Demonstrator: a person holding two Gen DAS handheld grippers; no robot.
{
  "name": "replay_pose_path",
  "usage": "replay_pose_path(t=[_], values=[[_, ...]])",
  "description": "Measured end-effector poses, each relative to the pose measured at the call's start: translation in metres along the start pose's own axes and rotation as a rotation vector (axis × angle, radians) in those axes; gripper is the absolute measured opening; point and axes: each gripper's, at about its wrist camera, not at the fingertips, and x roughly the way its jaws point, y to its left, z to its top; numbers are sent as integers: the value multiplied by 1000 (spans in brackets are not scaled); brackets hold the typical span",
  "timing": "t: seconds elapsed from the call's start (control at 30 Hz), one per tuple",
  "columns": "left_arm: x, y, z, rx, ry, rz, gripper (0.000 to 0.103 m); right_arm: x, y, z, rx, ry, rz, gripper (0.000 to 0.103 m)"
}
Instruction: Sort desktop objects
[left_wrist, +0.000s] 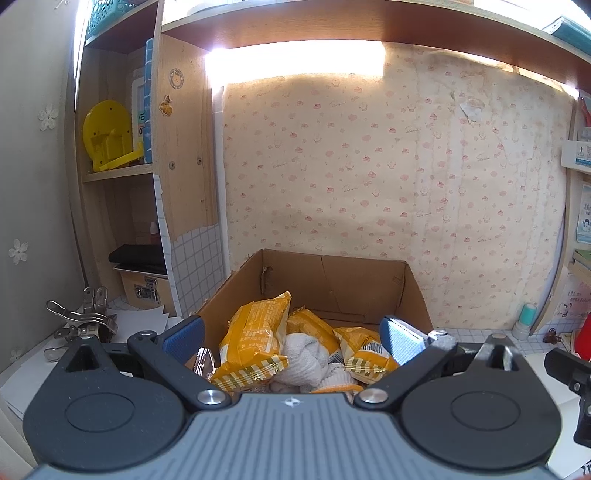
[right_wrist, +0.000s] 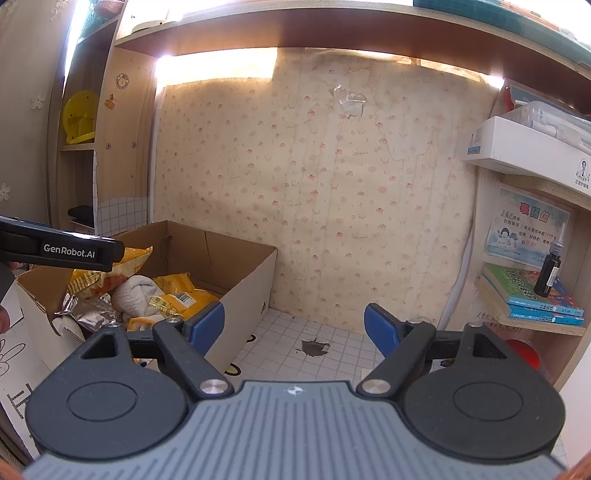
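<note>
Tiles, white with a grey grid, are covering the desk surface (right_wrist: 295, 332) and showing a dark chipped patch (right_wrist: 313, 348) right between the right gripper (right_wrist: 294, 326) fingers, which are standing wide apart with nothing in them. Wallpaper (right_wrist: 332, 184) dotted with small pink prints is running across the back wall, peeling a little near the top, under a dark wooden shelf (right_wrist: 332, 26) with sunlight flaring beneath it.

Over on the left view, the left gripper (left_wrist: 293, 338) is hovering above the cardboard box (left_wrist: 332, 273), jaws spread and empty. Inside the box, yellow snack packets (left_wrist: 255, 332) are lying piled around a white knitted cloth (left_wrist: 306, 354), with a silvery wrapper (right_wrist: 88, 312) at the near corner.

Metal clips (left_wrist: 83, 319) are resting on paper at the far left, below a cubby holding a yellow plastic disc (left_wrist: 105, 134). On the right, a dark dropper bottle (right_wrist: 548, 271) is standing on stacked books (right_wrist: 532, 295) in the side shelf
</note>
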Motion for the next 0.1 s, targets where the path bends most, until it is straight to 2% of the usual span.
replay_pose_path(t=[0.1], values=[[1, 0, 1, -4, 0, 5, 103, 1, -1, -1, 3, 2, -1, 81]])
